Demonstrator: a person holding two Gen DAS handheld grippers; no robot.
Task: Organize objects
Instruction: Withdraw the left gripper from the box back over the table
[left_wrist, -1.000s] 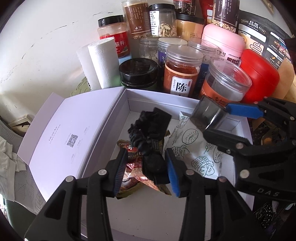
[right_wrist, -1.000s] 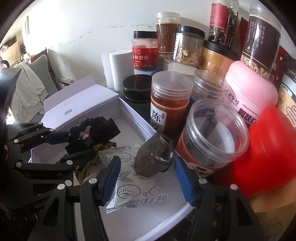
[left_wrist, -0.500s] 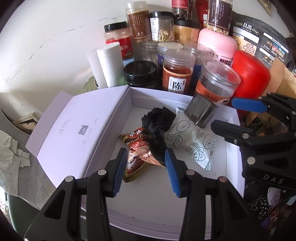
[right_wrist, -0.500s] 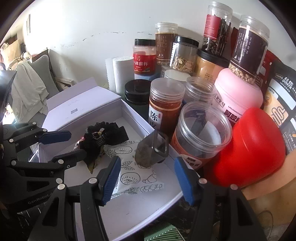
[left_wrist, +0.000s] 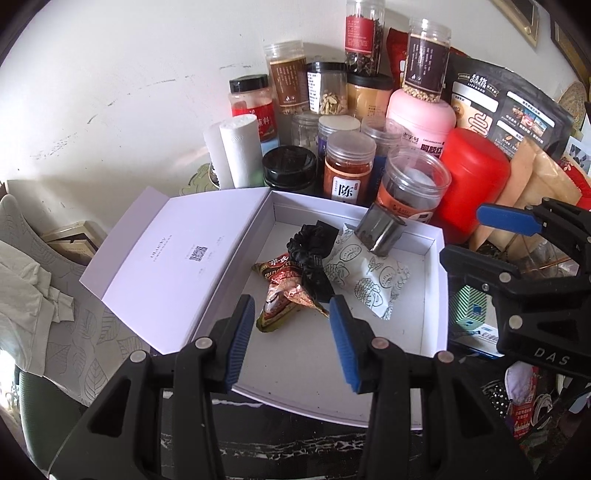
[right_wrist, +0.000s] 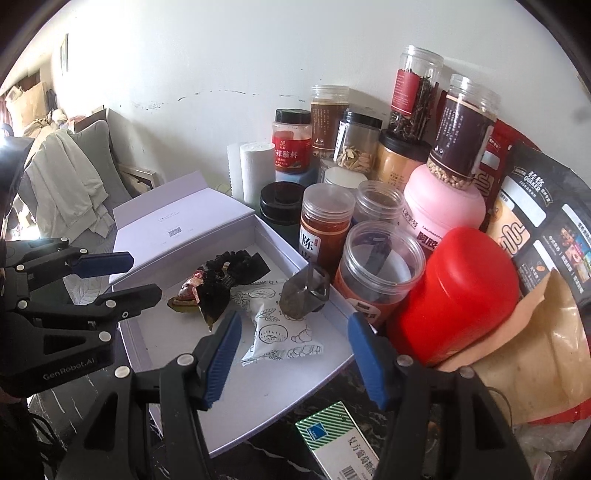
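Box: the white box (left_wrist: 430, 295) lies open on the dark marbled table (left_wrist: 280, 435), its lid (left_wrist: 173, 258) folded flat out to the left; its long axis runs from the near edge toward the jars.
Scrunchie: a black scrunchie (left_wrist: 312, 254) lies in the middle of the box, stretched from the far wall toward the near left, its near end draped over the snack wrapper.
Snack wrapper: a red-brown foil wrapper (left_wrist: 282, 291) lies under the scrunchie's near end, its long axis toward the near edge.
Printed packet: a white packet with line drawings (left_wrist: 369, 280) lies just right of the scrunchie, slanted from far left to near right.
Dark cup: a small grey translucent cup (left_wrist: 380, 232) lies tipped on the packet's far end, against the far wall.
Left gripper: left gripper (left_wrist: 291, 325) hangs above the box's near half, its blue pads apart, gripping nothing.
Right gripper: right gripper (right_wrist: 291, 354) hangs over the box's right side, pads apart, empty.
Behind: a crowd of jars stands touching the far wall of the box, among them a red canister (left_wrist: 469, 177), a pink jar (left_wrist: 421, 122) and a paper roll (left_wrist: 240, 147).
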